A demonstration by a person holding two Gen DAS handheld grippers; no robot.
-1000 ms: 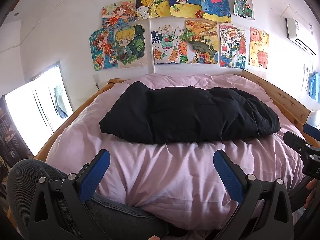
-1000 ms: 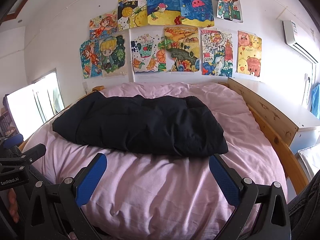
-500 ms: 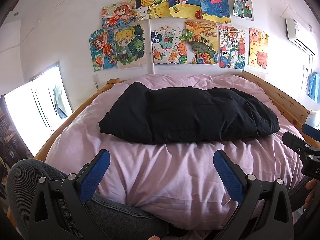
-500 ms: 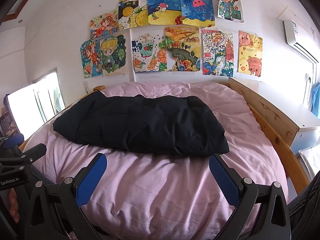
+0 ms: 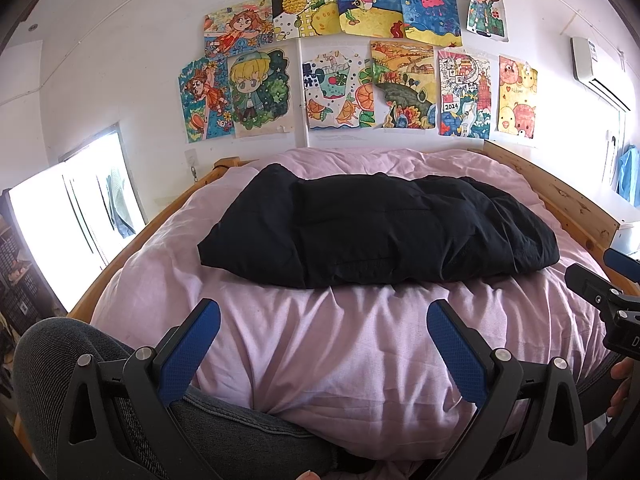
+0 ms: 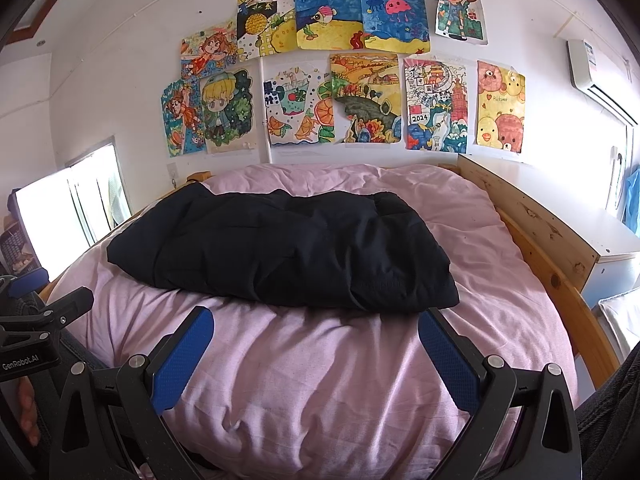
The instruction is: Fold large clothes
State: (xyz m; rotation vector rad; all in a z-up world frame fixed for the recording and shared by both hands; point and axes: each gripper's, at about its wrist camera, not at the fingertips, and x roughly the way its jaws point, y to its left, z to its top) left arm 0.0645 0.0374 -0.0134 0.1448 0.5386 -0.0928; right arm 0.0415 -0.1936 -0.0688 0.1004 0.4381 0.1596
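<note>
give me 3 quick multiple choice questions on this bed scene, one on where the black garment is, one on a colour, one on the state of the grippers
1. Where does the black garment lie?
A. across the bed, on the cover
B. on the floor
C. held between the grippers

2. What colour is the bed cover?
A. green
B. pale pink-lilac
C. white

3. How do the left gripper and the right gripper stand?
A. both shut on cloth
B. one open, one shut
C. both open, holding nothing

Key: 1 A, the garment rests on the cover, beyond both grippers. 2 B, the cover shows pink-lilac in both views. 3 C, each pair of blue pads stands wide apart with only the cover behind.
</note>
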